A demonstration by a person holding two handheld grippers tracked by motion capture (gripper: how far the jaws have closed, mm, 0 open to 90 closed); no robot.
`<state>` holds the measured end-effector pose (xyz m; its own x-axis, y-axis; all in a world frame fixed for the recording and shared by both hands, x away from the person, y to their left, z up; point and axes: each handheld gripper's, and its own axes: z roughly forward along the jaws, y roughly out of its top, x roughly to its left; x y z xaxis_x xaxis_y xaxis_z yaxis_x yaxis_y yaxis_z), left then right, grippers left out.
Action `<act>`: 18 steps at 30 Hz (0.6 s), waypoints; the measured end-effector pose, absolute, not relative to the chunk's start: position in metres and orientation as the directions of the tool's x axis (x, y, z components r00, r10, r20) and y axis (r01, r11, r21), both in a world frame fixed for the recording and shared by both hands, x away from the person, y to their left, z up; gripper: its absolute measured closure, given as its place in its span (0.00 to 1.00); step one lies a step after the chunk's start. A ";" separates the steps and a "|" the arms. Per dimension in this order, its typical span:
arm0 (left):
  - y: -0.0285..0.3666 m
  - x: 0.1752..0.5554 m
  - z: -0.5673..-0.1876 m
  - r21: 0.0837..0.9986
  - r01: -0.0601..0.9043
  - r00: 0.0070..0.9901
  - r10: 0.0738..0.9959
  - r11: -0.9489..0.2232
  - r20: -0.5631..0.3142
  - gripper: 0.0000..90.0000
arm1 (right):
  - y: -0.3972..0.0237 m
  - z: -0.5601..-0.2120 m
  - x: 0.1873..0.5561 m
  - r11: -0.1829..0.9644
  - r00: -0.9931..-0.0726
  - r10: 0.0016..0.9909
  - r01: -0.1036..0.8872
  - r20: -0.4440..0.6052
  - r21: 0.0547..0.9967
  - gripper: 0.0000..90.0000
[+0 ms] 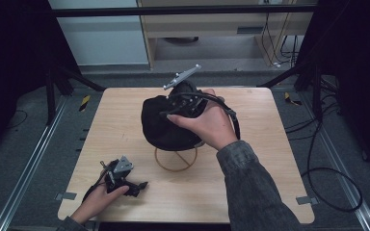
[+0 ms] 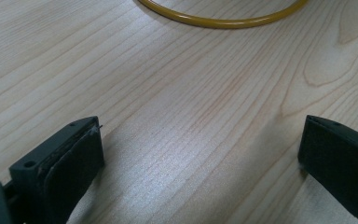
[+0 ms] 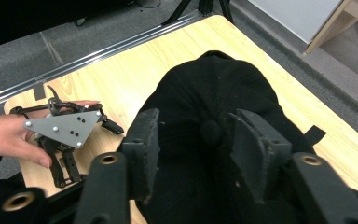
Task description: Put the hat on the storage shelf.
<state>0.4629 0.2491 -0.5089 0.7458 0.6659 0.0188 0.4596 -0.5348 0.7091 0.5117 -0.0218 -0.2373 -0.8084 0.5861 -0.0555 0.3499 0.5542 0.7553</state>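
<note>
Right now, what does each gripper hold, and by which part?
Nothing: the right gripper stands open over the black cap's crown button; the left gripper is open above bare table.

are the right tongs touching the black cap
Cannot tell. In the right gripper view the right tongs straddle the black cap's top button with jaws parted, but no gap or contact shows plainly.

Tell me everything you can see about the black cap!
The black cap looks like soft dark cloth, with seams running up to a small round button on its crown. It sits dome-up on a yellow ring stand near the middle of the wooden table. A short black strap tab pokes out at one edge. The right gripper hovers right over the crown, its jaws apart on either side of the button, not pinching it.
</note>
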 end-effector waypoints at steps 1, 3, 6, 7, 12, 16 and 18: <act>0.249 0.463 -0.509 0.709 0.460 0.746 0.666 -0.535 0.019 0.00 | -0.024 -0.238 0.509 0.552 -0.806 0.588 0.345 -0.062 0.759 0.55; 0.249 0.463 -0.509 0.709 0.460 0.746 0.666 -0.535 0.019 0.00 | -0.025 -0.238 0.508 0.550 -0.806 0.589 0.345 -0.060 0.761 0.55; 0.249 0.463 -0.509 0.709 0.460 0.746 0.666 -0.535 0.019 0.00 | -0.029 -0.238 0.504 0.533 -0.796 0.602 0.343 -0.062 0.773 0.51; 0.249 0.463 -0.509 0.709 0.460 0.746 0.666 -0.535 0.019 0.00 | -0.032 -0.239 0.501 0.523 -0.791 0.609 0.342 -0.062 0.780 0.50; 0.249 0.463 -0.509 0.709 0.460 0.746 0.666 -0.534 0.018 0.00 | -0.037 -0.240 0.497 0.512 -0.780 0.622 0.340 -0.068 0.789 0.48; 0.249 0.463 -0.509 0.709 0.460 0.746 0.666 -0.534 0.019 0.00 | -0.044 -0.244 0.494 0.493 -0.764 0.641 0.341 -0.069 0.800 0.41; 0.249 0.463 -0.509 0.709 0.460 0.746 0.666 -0.535 0.019 0.00 | -0.048 -0.246 0.492 0.482 -0.760 0.647 0.344 -0.062 0.806 0.38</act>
